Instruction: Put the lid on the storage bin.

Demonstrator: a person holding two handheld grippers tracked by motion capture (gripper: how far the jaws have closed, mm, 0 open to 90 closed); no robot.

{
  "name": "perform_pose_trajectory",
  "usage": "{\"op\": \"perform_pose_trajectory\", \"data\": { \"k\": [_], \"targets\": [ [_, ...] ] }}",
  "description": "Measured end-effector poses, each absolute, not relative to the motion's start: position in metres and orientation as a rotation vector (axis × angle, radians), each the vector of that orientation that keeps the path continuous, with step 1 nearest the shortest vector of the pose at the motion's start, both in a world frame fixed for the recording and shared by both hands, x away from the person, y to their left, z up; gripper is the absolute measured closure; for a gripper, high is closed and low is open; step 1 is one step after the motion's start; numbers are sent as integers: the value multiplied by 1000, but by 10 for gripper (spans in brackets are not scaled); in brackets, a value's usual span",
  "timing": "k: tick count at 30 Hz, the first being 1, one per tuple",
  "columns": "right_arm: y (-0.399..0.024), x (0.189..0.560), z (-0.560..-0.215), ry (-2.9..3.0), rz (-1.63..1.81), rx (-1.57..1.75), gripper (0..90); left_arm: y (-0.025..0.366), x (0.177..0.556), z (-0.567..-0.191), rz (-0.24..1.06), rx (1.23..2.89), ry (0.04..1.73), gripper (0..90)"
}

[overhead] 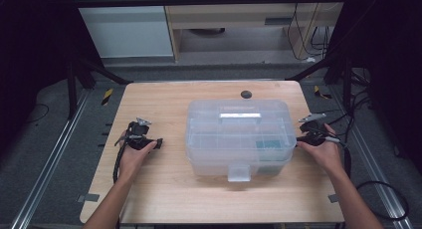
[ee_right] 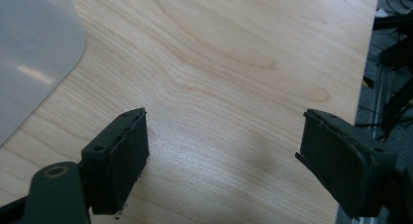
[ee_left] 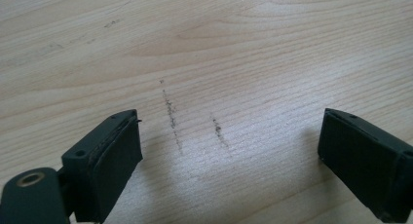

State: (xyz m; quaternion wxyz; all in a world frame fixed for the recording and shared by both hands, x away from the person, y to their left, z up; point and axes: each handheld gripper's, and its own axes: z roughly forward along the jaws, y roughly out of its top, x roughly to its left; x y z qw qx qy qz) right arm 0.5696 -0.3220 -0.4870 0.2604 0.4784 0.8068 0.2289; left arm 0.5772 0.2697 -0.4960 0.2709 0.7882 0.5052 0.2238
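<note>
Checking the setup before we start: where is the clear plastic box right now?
In the high view the clear plastic box sits lid-shut at the table's centre, between the left gripper and right gripper.

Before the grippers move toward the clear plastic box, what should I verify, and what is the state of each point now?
1. Left gripper jaws wide open, nothing between them: ok.
2. Right gripper jaws wide open, nothing between them: ok.
3. Clear plastic box lies between the two grippers, lid down: ok.
4. Front latch fastened or loose: cannot tell.
5. Bare table between the left gripper and the box, nothing in the way: ok.
6. Right gripper close beside the box's right end, touching it or not: cannot tell.
</note>
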Motion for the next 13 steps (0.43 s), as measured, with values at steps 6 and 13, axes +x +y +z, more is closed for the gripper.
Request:
{"op": "perform_pose_trajectory", "data": {
  "k": [6,13],
  "targets": [
    [-325,565,-495,2152,704,1358,184,275,573,-507,592,2008,1352,28],
    [-332,555,-511,2029,909,1463,135,274,573,-507,603,2004,1367,13]
  ]
}}
